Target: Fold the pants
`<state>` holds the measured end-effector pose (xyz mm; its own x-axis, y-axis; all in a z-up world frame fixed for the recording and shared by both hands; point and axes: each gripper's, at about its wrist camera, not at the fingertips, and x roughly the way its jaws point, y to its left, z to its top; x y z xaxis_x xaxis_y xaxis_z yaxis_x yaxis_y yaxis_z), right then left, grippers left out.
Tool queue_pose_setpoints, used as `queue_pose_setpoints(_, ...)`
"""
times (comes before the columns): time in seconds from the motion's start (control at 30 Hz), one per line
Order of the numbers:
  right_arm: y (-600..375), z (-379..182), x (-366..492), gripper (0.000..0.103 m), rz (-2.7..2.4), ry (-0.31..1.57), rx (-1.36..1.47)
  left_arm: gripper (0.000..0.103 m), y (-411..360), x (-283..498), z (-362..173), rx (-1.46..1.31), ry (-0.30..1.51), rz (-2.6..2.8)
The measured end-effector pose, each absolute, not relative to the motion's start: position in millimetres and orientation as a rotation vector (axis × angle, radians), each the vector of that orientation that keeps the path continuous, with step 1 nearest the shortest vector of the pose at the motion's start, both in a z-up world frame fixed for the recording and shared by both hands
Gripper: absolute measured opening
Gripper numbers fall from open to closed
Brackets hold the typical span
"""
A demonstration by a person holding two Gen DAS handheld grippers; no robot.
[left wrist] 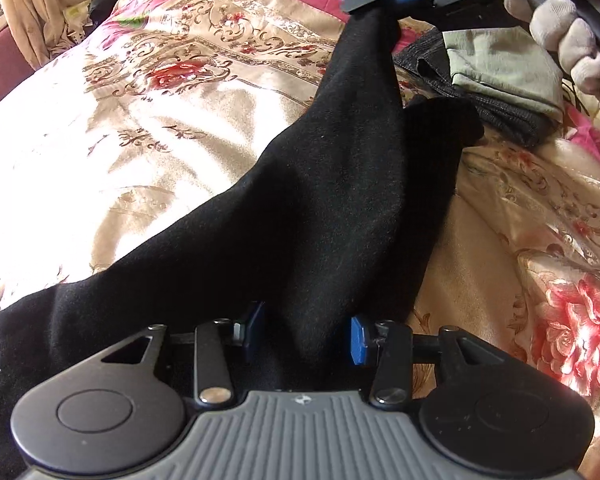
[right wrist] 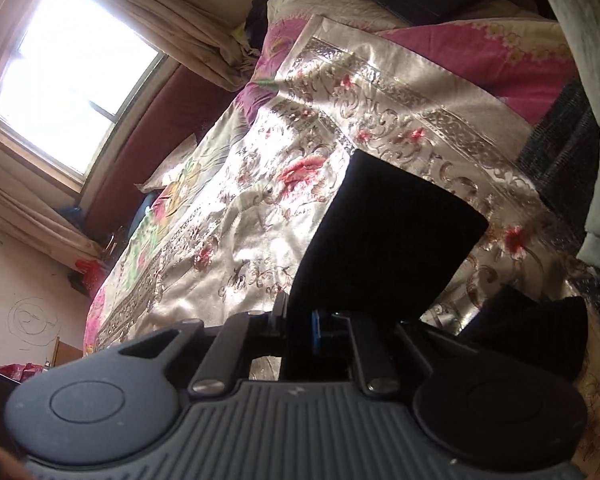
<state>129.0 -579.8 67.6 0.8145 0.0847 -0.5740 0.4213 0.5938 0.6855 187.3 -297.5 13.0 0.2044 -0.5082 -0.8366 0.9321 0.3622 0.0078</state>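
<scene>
Fingers of the right gripper [right wrist: 298, 322] are clamped on one leg end of the black knit pants [left wrist: 320, 200], whose length is stretched back from there to the left gripper [left wrist: 306, 334], jaws half-spread around bunched cloth, grip unclear.

A floral satin bedspread [left wrist: 100, 152] carries black pants [left wrist: 300, 208] near folded grey-green clothes [left wrist: 500, 68].

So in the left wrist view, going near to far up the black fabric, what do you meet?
left gripper → black pants lying on the floral bedspread → right gripper pinching the lifted far end.
</scene>
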Motion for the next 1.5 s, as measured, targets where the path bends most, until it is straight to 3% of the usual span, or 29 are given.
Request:
queue_pose_setpoints(0.13, -588, 52, 116, 0.016, -0.319, 0.656, 0.926, 0.057, -311, 179, 2, 0.675, 0.826, -1.102)
queue_pose_setpoints(0.27, -590, 33, 77, 0.034, -0.394, 0.754, 0.965, 0.048, -311, 184, 2, 0.665, 0.84, -1.108)
queue_pose_setpoints(0.53, -576, -16, 39, 0.052, -0.43, 0.745, 1.206, 0.041, -313, 197, 2, 0.62, 0.906, -1.112)
queue_pose_setpoints(0.6, -576, -26, 53, 0.049, -0.414, 0.716, 1.218, 0.041, -313, 195, 1, 0.628, 0.901, -1.113)
queue_pose_setpoints(0.63, -576, -26, 61, 0.024, -0.412, 0.717, 1.209, 0.04, -313, 195, 2, 0.628, 0.902, -1.112)
queue_pose_setpoints(0.67, -576, -23, 65, 0.01, -0.404, 0.71, 1.211, 0.038, -313, 195, 3, 0.621, 0.906, -1.113)
queue_pose_setpoints(0.8, -577, 17, 64, 0.009, -0.288, 0.591, 1.215, 0.034, -308, 194, 22, 0.551, 0.892, -1.141)
queue_pose_setpoints(0.97, -553, 67, 41, 0.012, -0.286, 0.565, 0.983, 0.034, -307, 182, 27, 0.543, 0.883, -1.215)
queue_pose_setpoints(1.03, -548, 50, 34, 0.024, -0.387, 0.669, 0.876, 0.034, -310, 175, 11, 0.613, 0.915, -1.222)
queue_pose_setpoints(1.1, -558, 21, 28, 0.025, -0.467, 0.774, 0.958, 0.034, -310, 166, 1, 0.668, 0.905, -1.228)
queue_pose_setpoints(1.2, -573, 4, 15, 0.029, -0.477, 0.679, 1.124, 0.034, -307, 166, 1, 0.657, 0.908, -1.228)
queue_pose_setpoints(1.27, -581, 1, 10, 0.043, -0.475, 0.595, 1.183, 0.034, -305, 170, 1, 0.631, 0.931, -1.221)
queue_pose_setpoints(1.3, -585, -3, 9, 0.043, -0.479, 0.575, 1.205, 0.034, -305, 170, 1, 0.626, 0.938, -1.219)
queue_pose_setpoints(1.33, -590, -8, 12, 0.04, -0.487, 0.57, 1.23, 0.034, -306, 171, 1, 0.629, 0.938, -1.219)
queue_pose_setpoints(1.37, -594, -12, 17, 0.019, -0.49, 0.568, 1.252, 0.034, -306, 169, 2, 0.636, 0.933, -1.22)
queue_pose_setpoints(1.4, -595, -10, 18, 0.01, -0.491, 0.556, 1.255, 0.034, -305, 168, 3, 0.64, 0.925, -1.223)
queue_pose_setpoints(1.5, -590, 22, 22, 0.01, -0.419, 0.492, 1.216, 0.034, -301, 167, 11, 0.635, 0.894, -1.231)
